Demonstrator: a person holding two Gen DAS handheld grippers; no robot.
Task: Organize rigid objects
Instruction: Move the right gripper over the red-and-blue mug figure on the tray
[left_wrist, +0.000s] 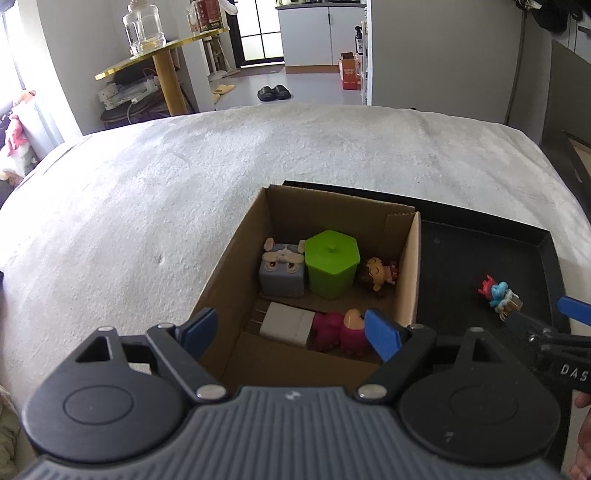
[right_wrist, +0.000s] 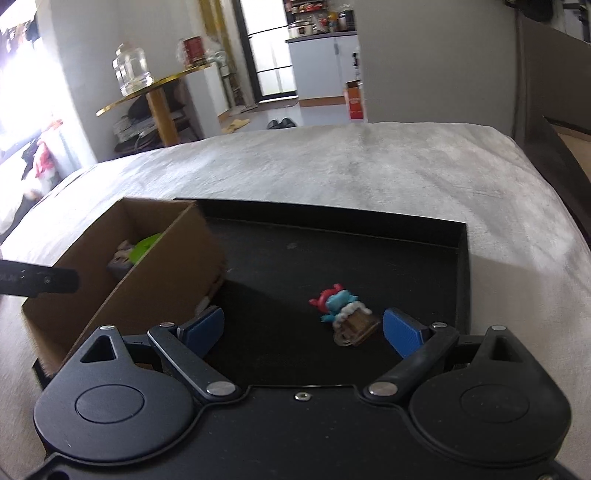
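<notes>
The blue and red figurine (right_wrist: 341, 319) lies on its side on the floor of the black tray (right_wrist: 406, 266), the only thing left there, well clear of the tray's walls. The right gripper (right_wrist: 303, 328) hangs just above it with both blue pads spread wide and nothing held; the figurine sits between the pads but nearer the right one, touching neither. Beside the figurine, at the tray's left end, stands the cardboard box (left_wrist: 229, 266), already holding a grey cube toy (left_wrist: 282, 271), a green hexagonal container (left_wrist: 332, 264), a small doll (left_wrist: 376, 275), a white charger (left_wrist: 286, 323) and a pink toy (left_wrist: 341, 330). The left gripper (left_wrist: 291, 330) hovers over the box's near edge, also wide open and empty. Tray and box rest on a bed (left_wrist: 166, 192) with a pale cover.

The step in hand looks like picking up the figurine to move it into the box. To do it well, the right gripper should shift slightly right to centre the toy, come down until the pads flank its thicker brown base, then close gently; the piece is small and uneven, so an off-centre pinch could flick it away. The open floor in the box near the doll seems a fair landing spot.
</notes>
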